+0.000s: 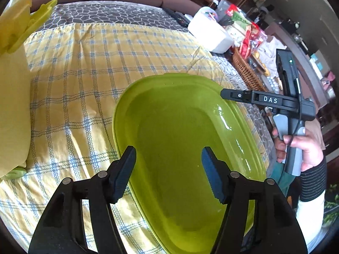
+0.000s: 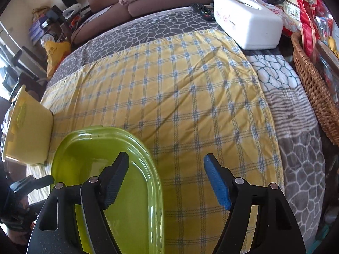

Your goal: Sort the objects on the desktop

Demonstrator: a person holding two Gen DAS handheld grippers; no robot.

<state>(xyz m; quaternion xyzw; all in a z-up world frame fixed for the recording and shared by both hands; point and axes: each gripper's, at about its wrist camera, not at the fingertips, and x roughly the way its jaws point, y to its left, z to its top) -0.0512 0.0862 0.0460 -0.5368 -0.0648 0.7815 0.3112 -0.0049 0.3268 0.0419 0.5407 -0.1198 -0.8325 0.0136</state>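
Tray (image 1: 184,127) rim under both open tools — bare checked cloth (image 2: 190,97) beyond.

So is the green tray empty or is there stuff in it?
Empty. The green tray shows only its bare shiny bottom in both views; nothing lies inside.

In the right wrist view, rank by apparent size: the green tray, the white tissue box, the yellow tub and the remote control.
1. green tray, though it sits nearest the camera
2. white tissue box and yellow tub: too alike to rank, and the tub is cut off by the frame edge
3. remote control, clearly smallest
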